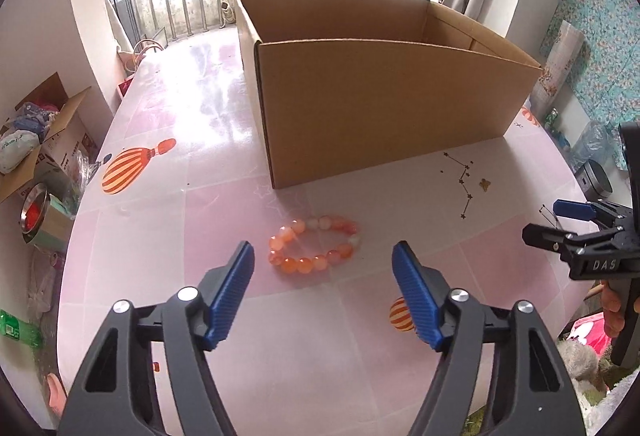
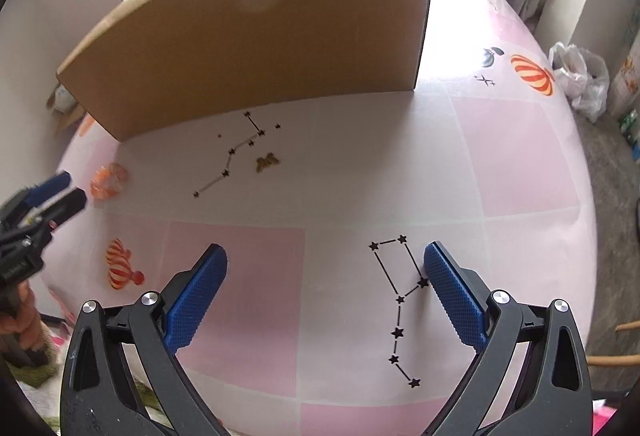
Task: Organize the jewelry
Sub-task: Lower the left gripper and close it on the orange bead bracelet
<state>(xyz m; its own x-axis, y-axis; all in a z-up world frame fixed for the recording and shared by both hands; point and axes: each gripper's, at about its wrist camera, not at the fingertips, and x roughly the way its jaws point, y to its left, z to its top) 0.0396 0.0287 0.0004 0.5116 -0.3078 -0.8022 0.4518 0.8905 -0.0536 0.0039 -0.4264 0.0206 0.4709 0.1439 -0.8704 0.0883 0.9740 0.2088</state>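
An open cardboard box (image 1: 384,84) stands on the pink table (image 1: 200,204), with a small gold butterfly trinket (image 2: 267,162) (too small to identify) near its front wall. The orange bead bracelet (image 1: 314,249) lies flat just ahead of the left gripper (image 1: 323,264), whose fingers are spread wide and hold nothing. The right gripper (image 2: 325,268) is likewise wide apart over bare tabletop, touching nothing.

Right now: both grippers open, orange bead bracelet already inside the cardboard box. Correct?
Not quite. The orange bead bracelet lies on the table in front of the cardboard box, as the left wrist view shows. Left gripper and right gripper are both open.
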